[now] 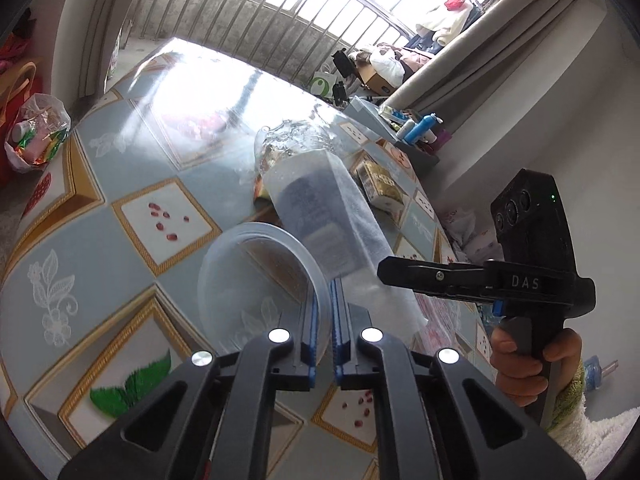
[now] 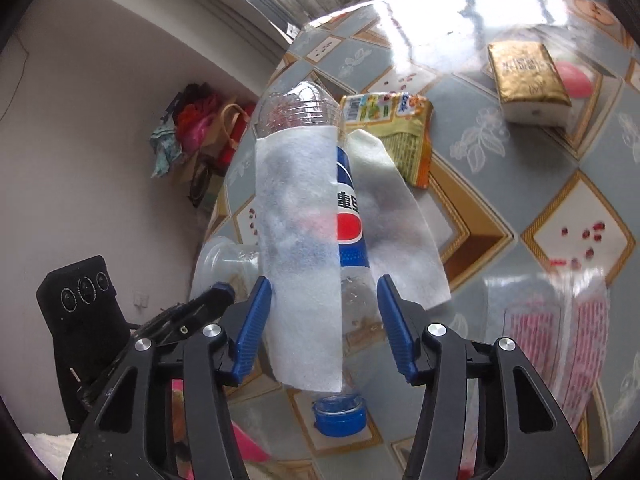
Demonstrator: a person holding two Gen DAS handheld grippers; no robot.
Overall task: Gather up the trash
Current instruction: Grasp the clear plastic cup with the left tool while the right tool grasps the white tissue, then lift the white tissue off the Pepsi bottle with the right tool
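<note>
- The left gripper [image 1: 325,316] is pinched almost shut on the thin rim of a clear plastic bowl [image 1: 256,280]; the bowl's far side is hard to see through.
- The right gripper [image 2: 324,316] is partly open around a plastic bottle [image 2: 308,184], with its blue pads [image 2: 256,320] at the sides; I cannot tell if they squeeze it.
- A white tissue [image 2: 298,240] wraps the bottle and hides most of its blue label.
- Its blue cap [image 2: 340,414] is partly hidden under the tissue, close to the gripper.
- "DAS" is written on the right gripper in the left view.
- Past the bottle lie a yellow snack wrapper [image 2: 400,132] and a gold tissue pack [image 2: 528,80]; their print is too small to read.
</note>
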